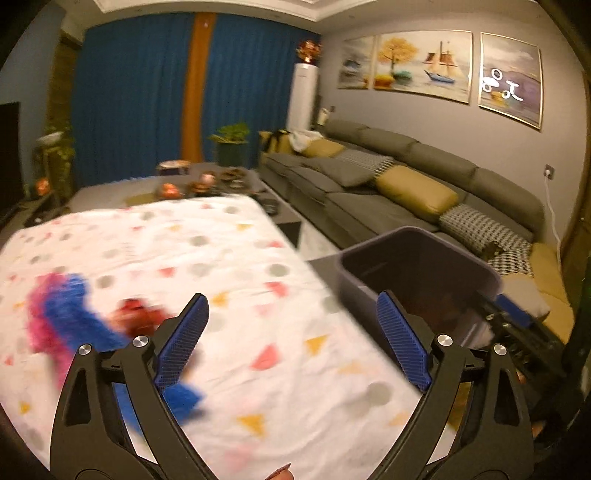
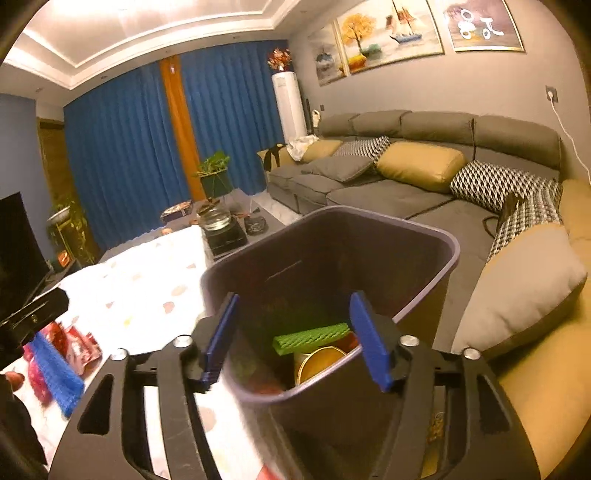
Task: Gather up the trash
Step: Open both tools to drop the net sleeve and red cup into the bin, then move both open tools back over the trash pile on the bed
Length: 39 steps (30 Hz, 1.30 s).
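My claws (image 1: 291, 332) are black with blue pads (image 2: 369, 339), the desk's cloth (image 1: 229, 258) is white with grey dots and red and yellow triangles, the nets (image 1: 66, 314) on it pink and blue, the wrapper (image 2: 79, 345) red, the bin (image 2: 369, 251) dark grey, holding a green net (image 2: 314, 336).

A long grey sectional sofa (image 2: 388, 192) runs along the grey wall (image 1: 424, 122), strewn with mustard cushions (image 2: 421, 166) and black-and-white patterned ones (image 2: 491, 182). Above the sofa hang three framed paintings (image 1: 424, 61), one showing a sailing ship. At the sofa's far end stands a tall white air conditioner (image 2: 290, 105), and beside that, blue curtains (image 1: 129, 107) with an orange strip (image 1: 195, 88) cover the end wall. A potted plant (image 2: 214, 173) sits before the curtains. Opposite the sofa is a dark television screen (image 2: 16, 236). Warm light glows from the recessed ceiling (image 2: 129, 33).
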Each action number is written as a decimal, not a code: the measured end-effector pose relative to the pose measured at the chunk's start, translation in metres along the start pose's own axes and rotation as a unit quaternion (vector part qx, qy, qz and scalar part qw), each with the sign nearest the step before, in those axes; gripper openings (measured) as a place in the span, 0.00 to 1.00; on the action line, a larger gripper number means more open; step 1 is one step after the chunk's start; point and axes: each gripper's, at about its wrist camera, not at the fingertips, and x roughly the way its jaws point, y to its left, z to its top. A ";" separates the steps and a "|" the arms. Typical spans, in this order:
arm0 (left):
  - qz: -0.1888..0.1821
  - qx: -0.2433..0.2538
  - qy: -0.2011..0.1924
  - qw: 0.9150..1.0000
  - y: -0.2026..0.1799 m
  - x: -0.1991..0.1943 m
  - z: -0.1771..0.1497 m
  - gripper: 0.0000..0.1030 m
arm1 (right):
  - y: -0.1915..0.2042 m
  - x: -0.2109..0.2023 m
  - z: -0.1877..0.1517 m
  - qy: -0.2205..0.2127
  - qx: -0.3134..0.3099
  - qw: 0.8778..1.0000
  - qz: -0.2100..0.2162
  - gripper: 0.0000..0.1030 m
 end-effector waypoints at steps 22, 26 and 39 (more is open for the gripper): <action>0.192 -0.089 -0.025 0.977 0.172 -0.133 -0.066 0.89 | 0.216 -0.009 -0.062 0.068 -0.184 0.967 0.165 0.84; 0.190 -0.096 -0.021 0.977 0.186 -0.136 -0.070 0.89 | 0.233 0.011 -0.070 0.091 -0.186 0.964 0.168 0.84; 0.151 -0.088 -0.003 0.985 0.187 -0.100 -0.071 0.89 | 0.250 0.059 -0.076 0.155 -0.193 0.948 0.201 0.62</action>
